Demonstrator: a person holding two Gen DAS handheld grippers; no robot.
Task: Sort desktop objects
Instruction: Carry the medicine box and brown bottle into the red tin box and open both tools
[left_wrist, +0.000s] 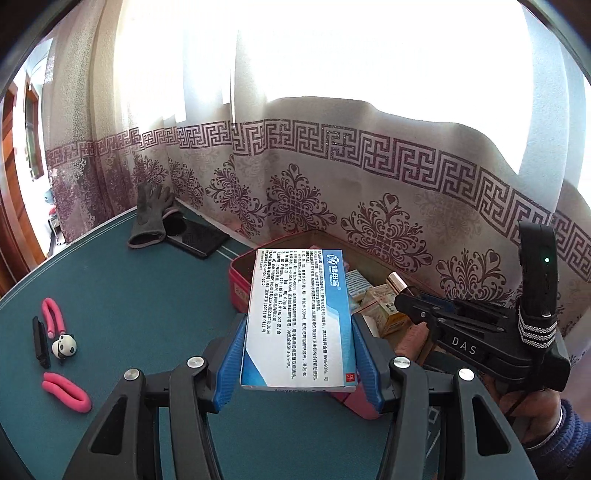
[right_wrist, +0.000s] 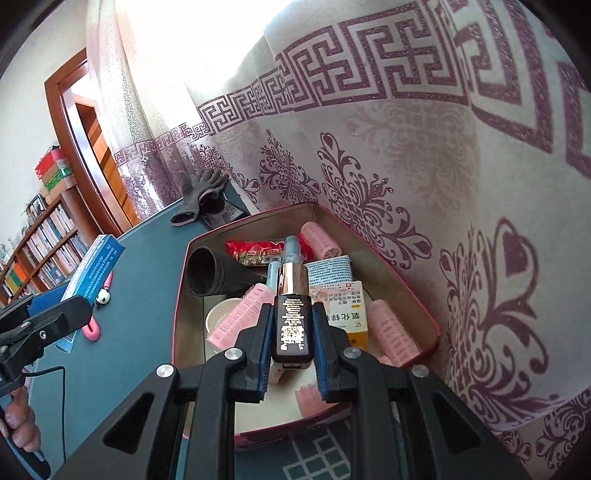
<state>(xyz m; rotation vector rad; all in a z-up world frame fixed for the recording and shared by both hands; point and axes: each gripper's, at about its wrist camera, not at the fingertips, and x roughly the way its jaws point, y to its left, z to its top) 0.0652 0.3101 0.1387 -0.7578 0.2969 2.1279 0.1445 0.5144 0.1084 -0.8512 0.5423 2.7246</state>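
At frame centre, a white-and-blue printed cardboard box (left_wrist: 299, 321) is clamped half-wide in the left tongs (left_wrist: 299, 363). A slim black gold-capped bottle (right_wrist: 291, 314) is pinched nearly shut in the right tongs (right_wrist: 291, 363), over the crowded pink-rimmed tin (right_wrist: 369, 236). A collision or bounce-out is risked.

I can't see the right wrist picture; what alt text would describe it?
The right gripper, its jaws shut on a small black bottle with a rose-gold cap, is above an open pink-rimmed tin box holding pink hair rollers and medicine packets. At left, the left gripper holds a blue-and-white carton over a teal table.
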